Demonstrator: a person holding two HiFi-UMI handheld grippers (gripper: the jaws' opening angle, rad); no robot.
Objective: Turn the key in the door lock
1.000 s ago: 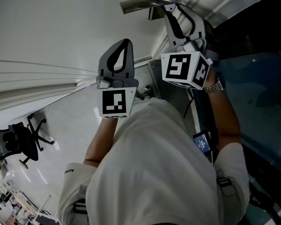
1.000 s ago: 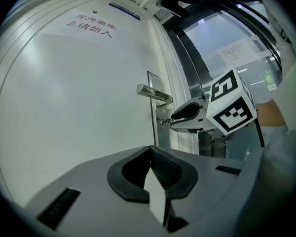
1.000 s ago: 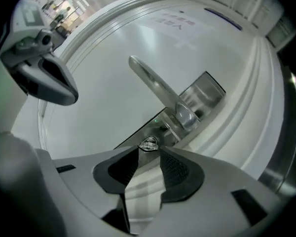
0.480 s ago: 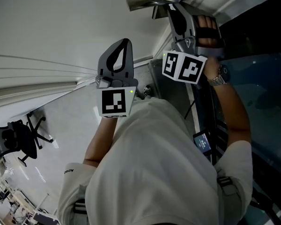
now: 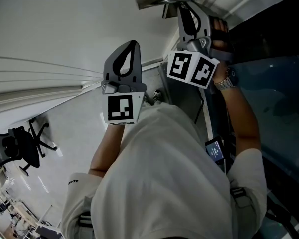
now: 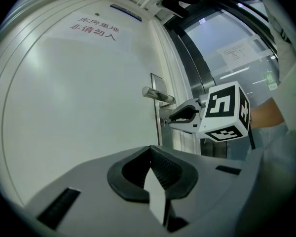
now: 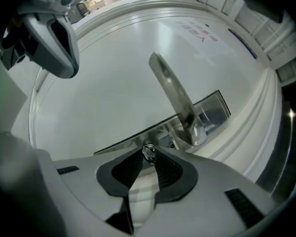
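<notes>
1. Counting from beside the door: two claws, one key, one lever handle, one metal lock plate.
2. The right gripper (image 7: 147, 158) has just been closing its jaws, which now pinch the key (image 7: 148, 151) by its head, right at their tips.
3. The key sits dead ahead of that claw against the lock plate (image 7: 212, 110), head facing the claw. Its shaft is hidden, so its long axis is unclear.
4. The lever handle (image 7: 175, 95) juts out just beyond the tips.
5. The left gripper (image 6: 151, 149) hangs well apart, jaws pressed together on nothing, facing the white door (image 6: 79, 107).

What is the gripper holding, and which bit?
The right gripper, its jaws just closing, pinches the key by its head. The left gripper holds nothing.
</notes>
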